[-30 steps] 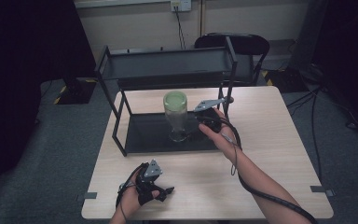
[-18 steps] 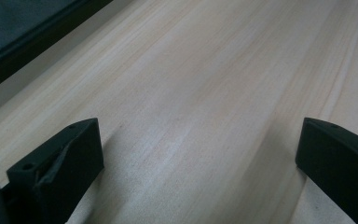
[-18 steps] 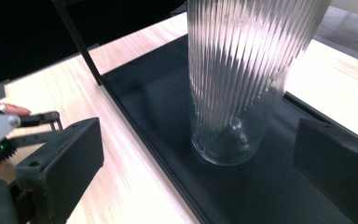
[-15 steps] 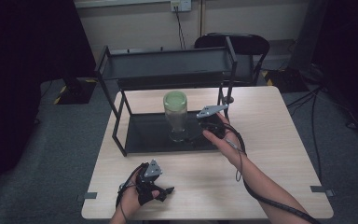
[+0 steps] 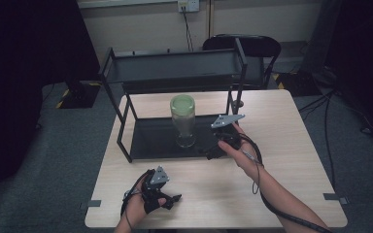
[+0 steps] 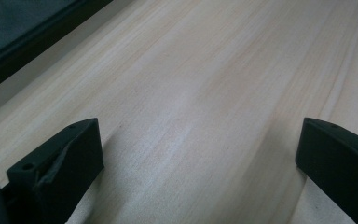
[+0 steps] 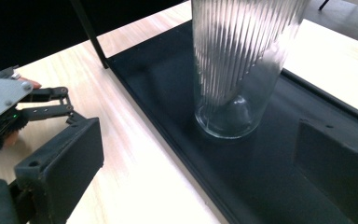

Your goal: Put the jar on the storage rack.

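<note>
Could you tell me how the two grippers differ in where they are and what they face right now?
The right gripper sits at the black rack's lower shelf, facing the ribbed glass jar; the left gripper rests near the table's front edge. The right gripper's view looks at the jar's base, the left gripper's at bare wood. Both stand open, holding nothing.

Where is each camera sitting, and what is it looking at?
High view: above the person's side, looking forward and down on the table, the black rack and the ribbed glass; both forearms, the left gripper and the right gripper show.
Left gripper view: low on the left gripper, facing bare tabletop; its two black jaws stand wide apart.
Right gripper view: on the right gripper, facing the glass on the rack's bottom shelf; its open jaws show.
Shared: high and right gripper views both show glass, rack and left gripper.
</note>
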Demonstrator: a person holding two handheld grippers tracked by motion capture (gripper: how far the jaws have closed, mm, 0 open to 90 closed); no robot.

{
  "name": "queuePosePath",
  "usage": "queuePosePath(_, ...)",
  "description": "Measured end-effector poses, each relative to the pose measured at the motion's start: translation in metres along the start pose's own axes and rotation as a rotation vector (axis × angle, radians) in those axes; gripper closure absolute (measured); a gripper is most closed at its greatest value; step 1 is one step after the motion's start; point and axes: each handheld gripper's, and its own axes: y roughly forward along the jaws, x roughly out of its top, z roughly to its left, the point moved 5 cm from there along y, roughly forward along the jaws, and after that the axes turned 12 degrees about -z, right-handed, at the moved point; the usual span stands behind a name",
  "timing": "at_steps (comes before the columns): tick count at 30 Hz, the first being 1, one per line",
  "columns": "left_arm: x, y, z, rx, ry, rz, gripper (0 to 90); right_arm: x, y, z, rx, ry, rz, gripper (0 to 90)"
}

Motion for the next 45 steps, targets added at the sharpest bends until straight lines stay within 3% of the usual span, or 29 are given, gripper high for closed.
queuePosePath(12, 0.000, 0.000, 0.000, 0.000, 0.000, 0.000, 0.0, -0.015, -0.009, 0.007, 0.027, -0.007, 0.019, 1.2)
queuePosePath(22, 0.000, 0.000, 0.000, 0.000, -0.001, 0.000, 0.0, -0.024, -0.020, 0.004, 0.024, 0.010, 0.012, 1.2)
queuePosePath(45, 0.000, 0.000, 0.000, 0.000, 0.000, 0.000, 0.0, -0.036, -0.047, 0.005, 0.070, 0.027, 0.016, 1.4)
